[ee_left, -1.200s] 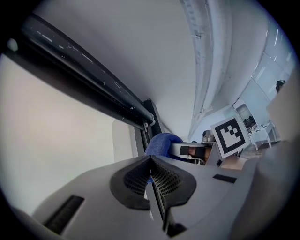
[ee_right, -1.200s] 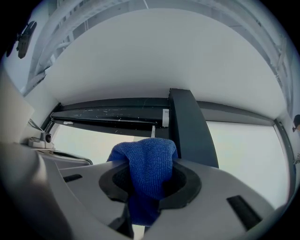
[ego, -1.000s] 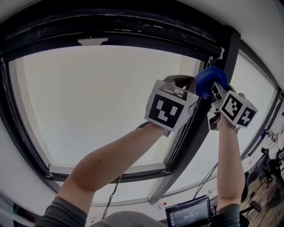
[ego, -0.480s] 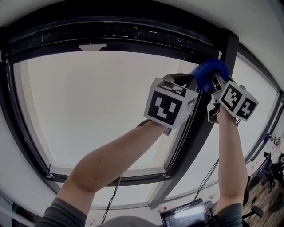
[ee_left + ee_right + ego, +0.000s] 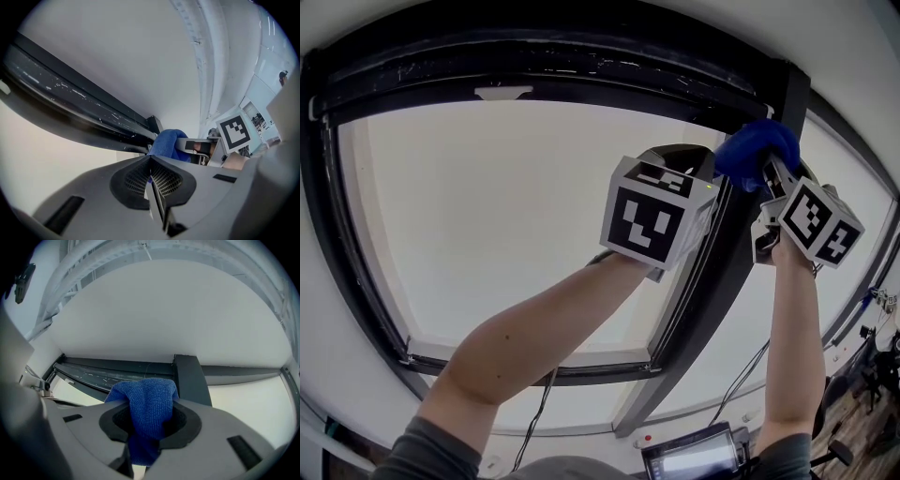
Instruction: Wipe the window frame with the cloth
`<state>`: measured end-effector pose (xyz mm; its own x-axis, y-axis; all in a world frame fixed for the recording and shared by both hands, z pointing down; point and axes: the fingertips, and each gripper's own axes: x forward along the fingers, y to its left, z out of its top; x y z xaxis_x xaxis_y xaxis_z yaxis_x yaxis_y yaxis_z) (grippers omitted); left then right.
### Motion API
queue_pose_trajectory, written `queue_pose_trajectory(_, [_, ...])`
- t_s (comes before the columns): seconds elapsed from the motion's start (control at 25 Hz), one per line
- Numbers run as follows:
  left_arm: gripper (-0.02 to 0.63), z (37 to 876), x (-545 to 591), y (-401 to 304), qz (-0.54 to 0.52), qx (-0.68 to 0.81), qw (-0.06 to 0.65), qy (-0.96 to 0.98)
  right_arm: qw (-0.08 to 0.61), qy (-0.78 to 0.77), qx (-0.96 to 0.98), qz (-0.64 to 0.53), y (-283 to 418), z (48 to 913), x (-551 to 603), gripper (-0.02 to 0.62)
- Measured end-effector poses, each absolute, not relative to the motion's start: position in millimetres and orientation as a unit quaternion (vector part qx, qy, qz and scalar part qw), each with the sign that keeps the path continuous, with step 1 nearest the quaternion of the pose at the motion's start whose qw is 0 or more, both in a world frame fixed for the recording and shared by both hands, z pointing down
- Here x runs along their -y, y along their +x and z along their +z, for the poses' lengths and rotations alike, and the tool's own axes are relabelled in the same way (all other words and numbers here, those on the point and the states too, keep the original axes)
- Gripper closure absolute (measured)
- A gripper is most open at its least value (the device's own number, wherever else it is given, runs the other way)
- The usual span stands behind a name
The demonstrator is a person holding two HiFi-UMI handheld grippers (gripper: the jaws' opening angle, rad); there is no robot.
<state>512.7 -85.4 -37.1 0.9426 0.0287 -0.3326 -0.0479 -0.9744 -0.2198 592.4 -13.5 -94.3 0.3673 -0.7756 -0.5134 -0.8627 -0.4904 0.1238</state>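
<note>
- The right tool [image 5: 147, 430] has its jaws clamped on the cloth [image 5: 149, 401]. I hold the cloth raised at the upper corner of the window frame [image 5: 581, 58], where the top rail [image 5: 70, 101] meets the dark upright post [image 5: 187, 376].
- The left tool [image 5: 152, 176] has its jaws closed together with nothing between them. It hangs just beside the right tool, below the top rail.
- I judge the step in hand to be wiping this corner. To do it well, I should press the bunched end flat on the rail and draw it along in one steady line. The hard jaw tips should stay off the frame.
- No view lets me tell whether the cloth actually touches the frame.
- The cloth is deep blue with a fine looped weave. It is folded into a rounded wad that bulges above the jaws, and a tail hangs below them.
- The top rail shows pale specks and streaks, which I take for dirt left to wipe.
</note>
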Motion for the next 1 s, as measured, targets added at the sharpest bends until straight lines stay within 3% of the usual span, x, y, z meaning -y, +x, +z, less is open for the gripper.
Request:
queue_pose_trajectory(0.56, [0.597,-46.3,89.9,508.2,0.17,-0.035,0.119,-0.978,0.093,-0.825,-0.493,0.261,615.0,-120.7,9.3,0.476])
queue_pose_trajectory(1.0, [0.597,-45.1,125.9,469.0,0.174,-0.094,0.113,-0.974,0.083,-0.789,-0.534,0.291,564.3,-132.2,44.5,0.476])
